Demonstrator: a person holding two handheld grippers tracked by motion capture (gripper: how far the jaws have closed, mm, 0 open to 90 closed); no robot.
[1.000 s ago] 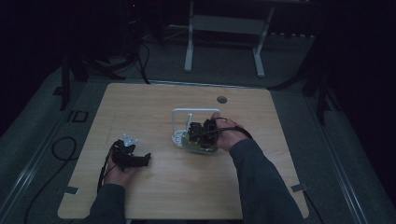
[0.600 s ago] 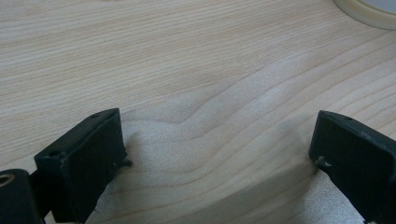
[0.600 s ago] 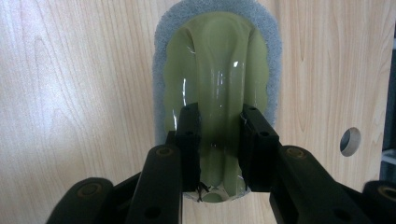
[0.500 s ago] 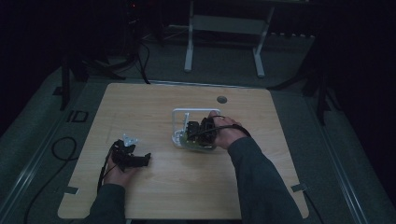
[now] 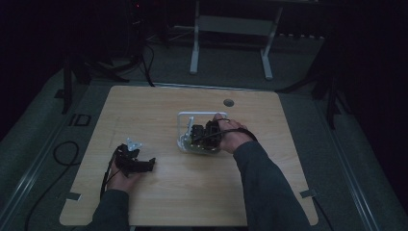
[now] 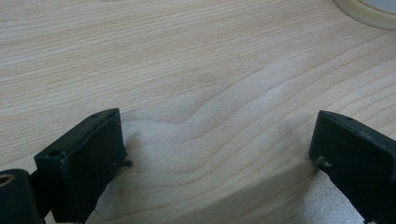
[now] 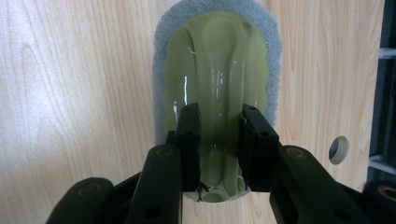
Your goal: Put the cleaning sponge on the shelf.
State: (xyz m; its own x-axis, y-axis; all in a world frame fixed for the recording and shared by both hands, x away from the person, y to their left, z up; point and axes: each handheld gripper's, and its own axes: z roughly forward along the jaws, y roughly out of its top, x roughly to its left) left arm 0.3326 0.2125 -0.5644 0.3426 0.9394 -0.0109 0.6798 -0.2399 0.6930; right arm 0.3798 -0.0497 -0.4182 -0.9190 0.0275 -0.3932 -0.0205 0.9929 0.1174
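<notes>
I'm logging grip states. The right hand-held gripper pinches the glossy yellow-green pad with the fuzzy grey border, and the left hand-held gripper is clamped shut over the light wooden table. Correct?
Not quite. The left hand-held gripper is open: the left gripper view shows its jaws wide apart over the light wooden table. The right hand-held gripper does pinch the glossy yellow-green pad with the fuzzy grey border.

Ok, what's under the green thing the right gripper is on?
A grey sponge pad rims the glossy green piece held by the right gripper. Beneath is the wooden table. What is under the piece's middle is covered.
</notes>
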